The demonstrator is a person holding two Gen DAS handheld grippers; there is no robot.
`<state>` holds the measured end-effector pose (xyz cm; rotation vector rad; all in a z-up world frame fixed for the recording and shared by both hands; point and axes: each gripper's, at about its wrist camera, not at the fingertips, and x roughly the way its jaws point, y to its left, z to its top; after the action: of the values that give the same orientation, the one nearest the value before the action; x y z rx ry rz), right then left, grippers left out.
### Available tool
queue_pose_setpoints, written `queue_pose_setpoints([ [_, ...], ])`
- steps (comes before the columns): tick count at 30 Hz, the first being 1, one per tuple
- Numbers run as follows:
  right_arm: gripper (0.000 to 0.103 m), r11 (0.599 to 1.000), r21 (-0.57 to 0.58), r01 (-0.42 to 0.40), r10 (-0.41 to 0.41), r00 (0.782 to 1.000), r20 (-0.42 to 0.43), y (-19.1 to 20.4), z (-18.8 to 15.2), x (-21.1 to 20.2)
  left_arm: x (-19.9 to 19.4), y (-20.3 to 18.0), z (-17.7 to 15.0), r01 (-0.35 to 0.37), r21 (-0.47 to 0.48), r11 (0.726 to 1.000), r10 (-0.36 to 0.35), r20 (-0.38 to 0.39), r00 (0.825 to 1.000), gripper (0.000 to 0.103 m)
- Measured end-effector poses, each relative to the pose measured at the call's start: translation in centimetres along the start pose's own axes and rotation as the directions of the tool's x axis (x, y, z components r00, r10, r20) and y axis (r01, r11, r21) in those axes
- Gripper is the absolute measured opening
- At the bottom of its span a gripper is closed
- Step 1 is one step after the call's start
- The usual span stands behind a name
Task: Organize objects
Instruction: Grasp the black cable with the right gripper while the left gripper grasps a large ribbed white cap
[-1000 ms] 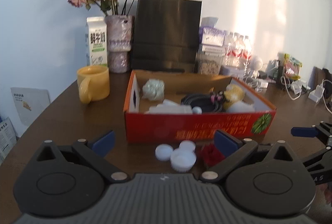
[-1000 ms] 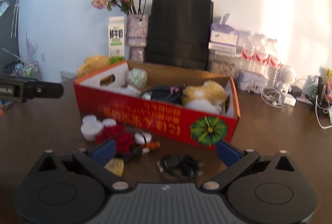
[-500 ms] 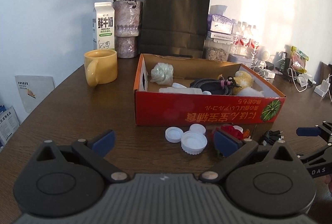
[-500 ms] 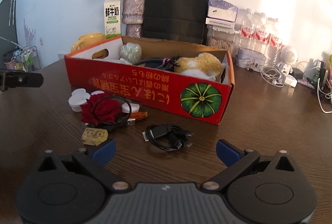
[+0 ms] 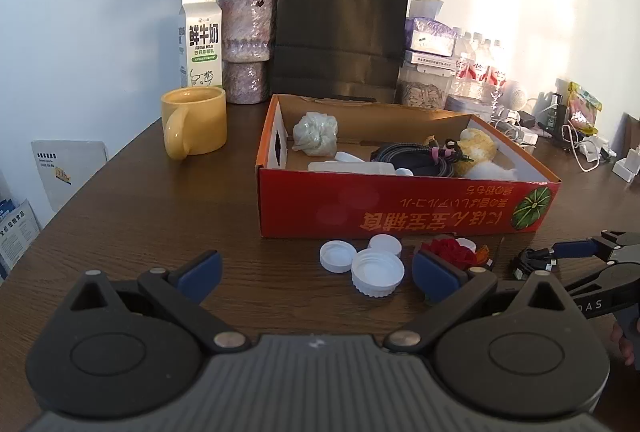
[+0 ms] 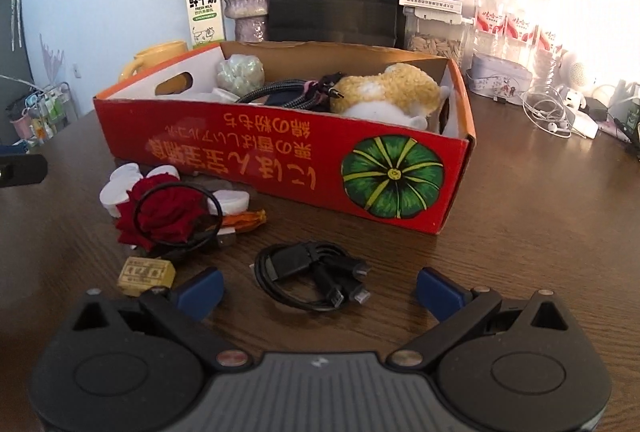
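While I hold both tools low over the table (image 5: 132, 208), my left gripper (image 5: 316, 270) sits level with its blue pads spread wide and nothing between them. My right gripper (image 6: 318, 290) is just as wide open and empty, tipped slightly down toward the bundled black cable (image 6: 310, 282), which lies on the wood between its fingertips without touching either pad. In the left view I can see the right tool coming in from the right edge.

Straight ahead stands the red box (image 5: 404, 212), open at the top, with upside-down yellow lettering and a green pumpkin printed on its near wall. Inside it lie a pale crumpled bag (image 5: 315, 133), a coiled dark cord (image 5: 416, 160) and a yellow and white plush toy (image 6: 386, 94).

On the table just in front of the box, three white caps (image 5: 360, 260) cluster together. Beside them rests a red fabric flower (image 6: 162, 214) with a thin black loop lying over it, and near that a small tan block (image 6: 146, 272), close to my right tool's left pad.
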<state>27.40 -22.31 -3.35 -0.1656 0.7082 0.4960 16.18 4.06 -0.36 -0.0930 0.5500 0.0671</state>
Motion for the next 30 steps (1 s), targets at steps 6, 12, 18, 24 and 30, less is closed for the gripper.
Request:
queue_pose_setpoints([
  [6, 0.103, 1.0, -0.004, -0.004, 0.004, 1.0, 0.018, 0.1, -0.1, 0.0, 0.5, -0.3, -0.1, 0.003, -0.001, 1.0, -0.003, -0.013, 1.0, 0.103],
  [12, 0.103, 1.0, -0.003, -0.004, 0.004, 1.0, 0.019, 0.1, -0.1, 0.0, 0.9, -0.4, -0.3, 0.006, -0.001, 1.0, -0.006, -0.02, 1.0, 0.103],
  [18, 0.09, 1.0, -0.01, -0.011, 0.012, 0.999, 0.034, 0.3, 0.1, 0.0, 1.2, -0.3, -0.5, 0.004, -0.008, 1.0, -0.004, -0.028, 1.0, 0.103],
  [24, 0.061, 1.0, -0.015, -0.026, 0.027, 0.998, 0.064, 0.5, 0.1, -0.4, 1.3, -0.1, -0.8, 0.002, -0.012, 1.0, -0.002, -0.035, 0.999, 0.103],
  [30, 0.06, 0.998, -0.036, -0.046, 0.048, 0.996, 0.068, 0.9, 0.0, -0.6, 1.8, -0.2, -1.2, 0.006, -0.008, 1.0, -0.007, -0.052, 0.999, 0.103],
])
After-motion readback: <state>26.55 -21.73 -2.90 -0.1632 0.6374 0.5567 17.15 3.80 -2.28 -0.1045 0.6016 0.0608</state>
